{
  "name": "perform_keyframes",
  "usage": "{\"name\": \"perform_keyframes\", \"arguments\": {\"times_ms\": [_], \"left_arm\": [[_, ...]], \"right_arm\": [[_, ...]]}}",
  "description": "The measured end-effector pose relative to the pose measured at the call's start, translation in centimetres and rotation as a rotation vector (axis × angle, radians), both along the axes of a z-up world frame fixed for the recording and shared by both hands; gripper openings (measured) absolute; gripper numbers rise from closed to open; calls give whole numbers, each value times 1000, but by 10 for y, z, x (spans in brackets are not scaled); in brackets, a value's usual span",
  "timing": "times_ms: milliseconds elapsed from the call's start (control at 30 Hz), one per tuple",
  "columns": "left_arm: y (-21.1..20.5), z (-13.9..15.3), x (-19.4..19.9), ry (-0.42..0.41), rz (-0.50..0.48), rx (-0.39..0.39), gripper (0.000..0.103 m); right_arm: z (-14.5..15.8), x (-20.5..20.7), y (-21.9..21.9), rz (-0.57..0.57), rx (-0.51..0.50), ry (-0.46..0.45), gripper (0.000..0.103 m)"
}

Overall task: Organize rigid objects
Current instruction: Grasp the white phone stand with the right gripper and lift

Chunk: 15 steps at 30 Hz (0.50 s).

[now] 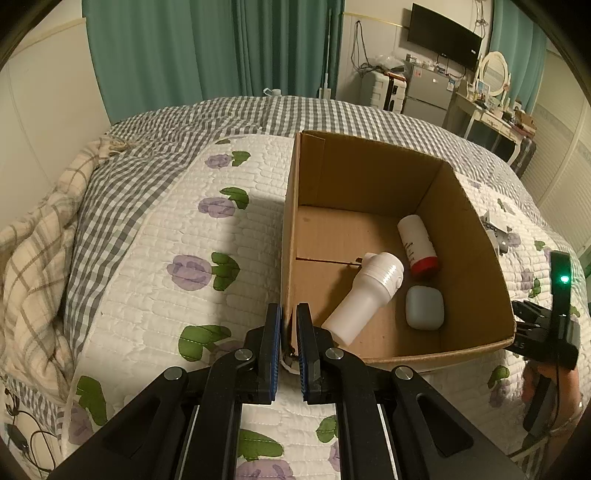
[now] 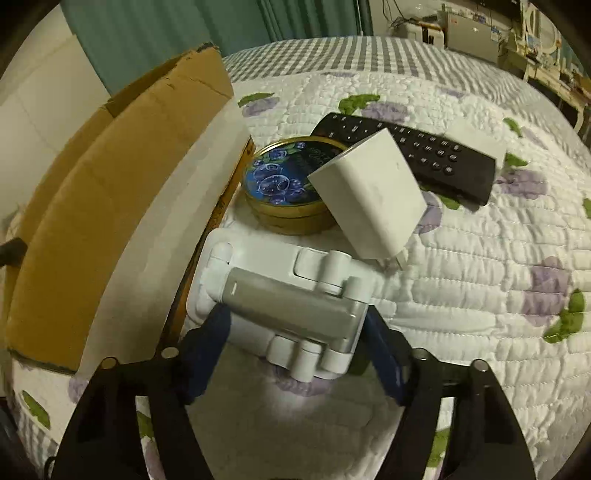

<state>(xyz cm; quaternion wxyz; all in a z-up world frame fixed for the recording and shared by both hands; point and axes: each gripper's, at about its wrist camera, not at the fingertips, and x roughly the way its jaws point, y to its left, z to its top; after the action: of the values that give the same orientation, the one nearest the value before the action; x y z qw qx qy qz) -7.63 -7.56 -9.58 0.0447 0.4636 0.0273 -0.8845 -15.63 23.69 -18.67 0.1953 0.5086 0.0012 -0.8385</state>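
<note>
Left hand-held gripper (image 1: 289,345) clamps the cardboard box (image 1: 476,236) wall; right hand-held gripper (image 2: 295,332) straddles a folded white stand (image 2: 284,295) on the bed (image 2: 480,280), contact unclear.

- Floral quilt (image 1: 155,258) under & both sides of the fingers
- Grey checked sheet (image 1: 258,110) beyond them
- Teal curtains (image 1: 166,48) far ahead
- TV (image 1: 443,35), fridge (image 1: 428,92), oval mirror (image 1: 493,72) far ahead-right

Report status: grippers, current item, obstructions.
Left gripper shut on cardboard box wall. Right gripper astride folded white stand, contact unclear. Charger and tin crowd beyond.
</note>
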Motion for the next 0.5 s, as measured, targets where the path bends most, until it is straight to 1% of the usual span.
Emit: {"name": "perform_keyframes", "arguments": {"times_ms": [67, 100, 133, 167, 267, 300, 367, 500], "left_arm": [[0, 0, 0, 1, 0, -7, 8], [0, 0, 0, 0, -1, -5, 8], [0, 0, 0, 1, -2, -5, 8], [0, 0, 0, 1, -2, -5, 8], [0, 0, 0, 2, -3, -5, 8], [0, 0, 0, 2, -3, -4, 8], [0, 0, 0, 2, -2, 0, 8], [2, 0, 0, 4, -3, -6, 8]], "right_arm": [[7, 5, 4, -9, -9, 13, 57], [11, 8, 7, -12, -20, 22, 55], [17, 11, 9, -15, -36, 34, 51], [25, 14, 13, -21, -64, 52, 44], [45, 17, 17, -14, -163, 80, 33], [48, 18, 16, -13, -184, 84, 33], [51, 17, 12, -18, -193, 87, 33], [44, 7, 7, -45, -206, 72, 33]]}}
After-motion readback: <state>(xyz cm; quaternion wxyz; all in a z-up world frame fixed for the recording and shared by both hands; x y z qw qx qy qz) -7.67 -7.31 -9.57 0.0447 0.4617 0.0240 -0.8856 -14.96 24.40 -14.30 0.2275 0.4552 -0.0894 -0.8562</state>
